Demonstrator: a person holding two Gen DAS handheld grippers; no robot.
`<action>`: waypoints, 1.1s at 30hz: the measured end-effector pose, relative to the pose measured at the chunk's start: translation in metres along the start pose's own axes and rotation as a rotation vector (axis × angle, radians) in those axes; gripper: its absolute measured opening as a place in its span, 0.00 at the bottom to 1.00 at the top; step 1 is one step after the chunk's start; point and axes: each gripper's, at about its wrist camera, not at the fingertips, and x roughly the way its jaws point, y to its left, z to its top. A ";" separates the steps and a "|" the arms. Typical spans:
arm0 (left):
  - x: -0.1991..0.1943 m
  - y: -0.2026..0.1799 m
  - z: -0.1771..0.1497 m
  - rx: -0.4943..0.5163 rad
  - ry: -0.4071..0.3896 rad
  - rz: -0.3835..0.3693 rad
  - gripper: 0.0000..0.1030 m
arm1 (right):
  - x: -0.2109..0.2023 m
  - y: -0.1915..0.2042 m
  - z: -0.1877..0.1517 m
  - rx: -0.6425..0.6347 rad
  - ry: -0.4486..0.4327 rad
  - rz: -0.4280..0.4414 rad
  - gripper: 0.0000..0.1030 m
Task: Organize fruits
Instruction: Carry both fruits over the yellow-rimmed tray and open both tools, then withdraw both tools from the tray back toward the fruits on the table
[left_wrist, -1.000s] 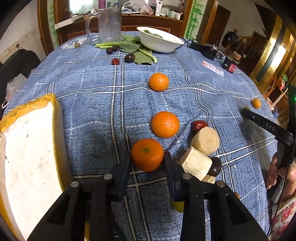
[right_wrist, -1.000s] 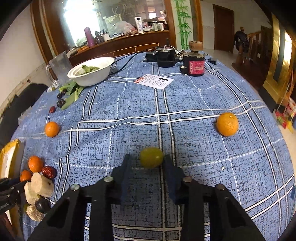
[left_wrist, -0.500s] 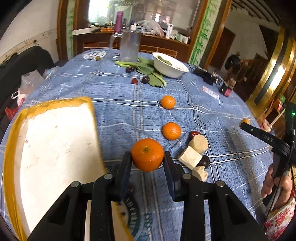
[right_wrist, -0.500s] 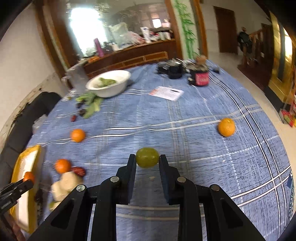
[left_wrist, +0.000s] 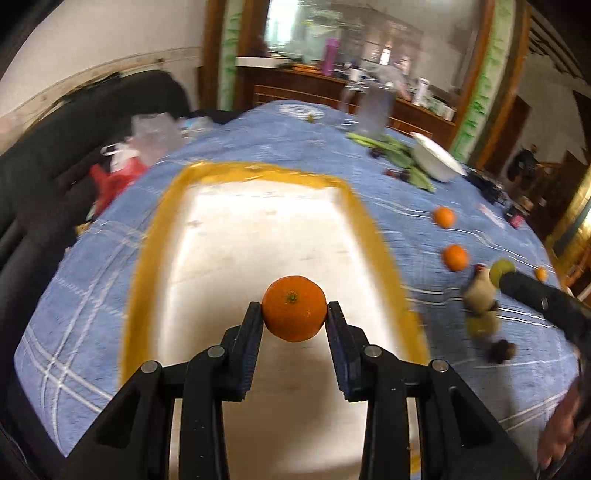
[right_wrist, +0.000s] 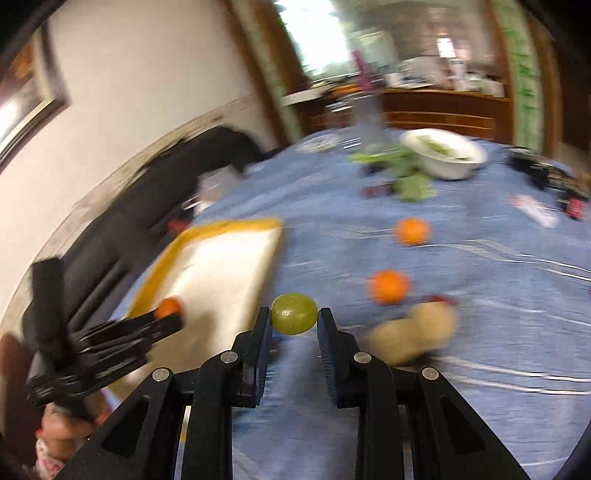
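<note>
Left gripper (left_wrist: 294, 314) fingers are clamping a round orange tangerine (left_wrist: 294, 308) above the yellow-rimmed white tray (left_wrist: 236, 173); right gripper (right_wrist: 294, 317) fingers are pinching a green grape (right_wrist: 294, 314).

My left wrist view looks steeply down, close over the yellow-rimmed tray (left_wrist: 354, 206); my right wrist view faces leftward across the blue-clothed surface (right_wrist: 461, 369) toward that tray (right_wrist: 207, 236); both share the far white bowl (left_wrist: 437, 162) (right_wrist: 443, 155).
</note>
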 end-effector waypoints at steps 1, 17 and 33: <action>0.003 0.008 -0.001 -0.019 0.005 0.001 0.33 | 0.007 0.010 -0.002 -0.017 0.010 0.016 0.27; 0.030 0.049 0.012 -0.041 0.015 -0.003 0.34 | 0.083 0.084 -0.025 -0.149 0.164 0.053 0.27; -0.021 0.033 0.006 -0.023 -0.066 0.135 0.75 | 0.081 0.111 -0.041 -0.235 0.166 0.046 0.52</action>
